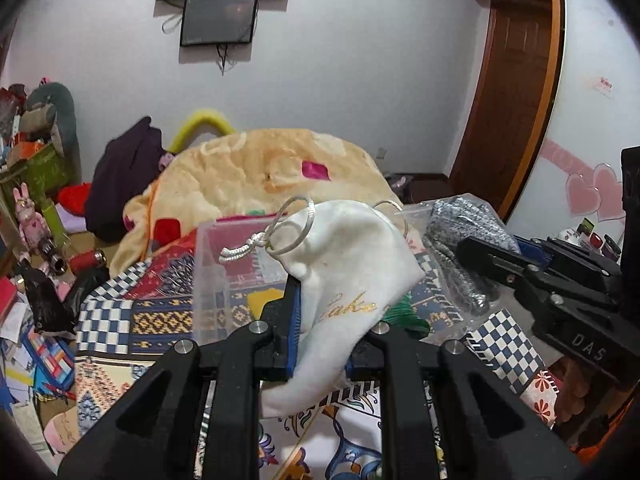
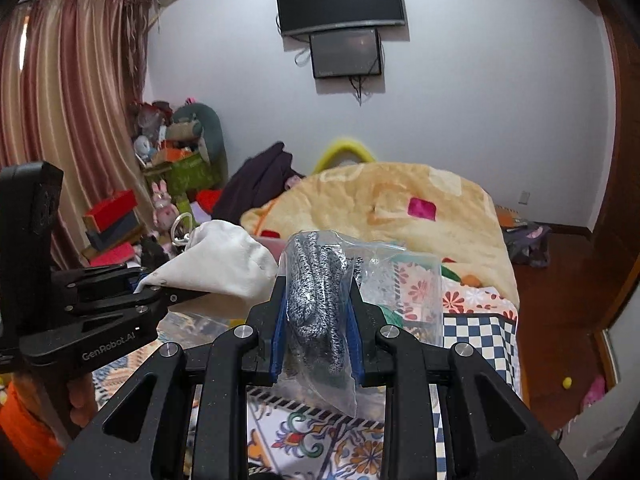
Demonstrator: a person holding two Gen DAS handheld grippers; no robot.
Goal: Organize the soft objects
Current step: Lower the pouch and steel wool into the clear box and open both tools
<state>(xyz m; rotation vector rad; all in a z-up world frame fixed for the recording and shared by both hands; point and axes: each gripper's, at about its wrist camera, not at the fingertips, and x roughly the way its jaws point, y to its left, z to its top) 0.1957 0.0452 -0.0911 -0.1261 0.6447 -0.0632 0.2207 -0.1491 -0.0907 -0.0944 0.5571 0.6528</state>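
My left gripper (image 1: 320, 320) is shut on a white cloth drawstring pouch (image 1: 352, 264) with gold lettering and metal rings, held above the patterned bedspread (image 1: 152, 312). The pouch also shows in the right wrist view (image 2: 224, 256), at the left with the left gripper (image 2: 140, 280). My right gripper (image 2: 318, 320) is shut on a clear plastic bag of black-and-white knit fabric (image 2: 316, 292). That bag shows at the right of the left wrist view (image 1: 464, 232), next to the right gripper (image 1: 476, 246). A clear plastic box (image 1: 224, 264) stands just beyond and left of the pouch.
A yellow fleece blanket (image 1: 260, 176) is heaped on the bed behind. A dark garment (image 1: 124, 176) lies at its left. Toys and boxes (image 2: 160, 184) crowd the floor by the curtain. Two screens (image 2: 340, 20) hang on the wall. A wardrobe (image 1: 592, 120) stands at the right.
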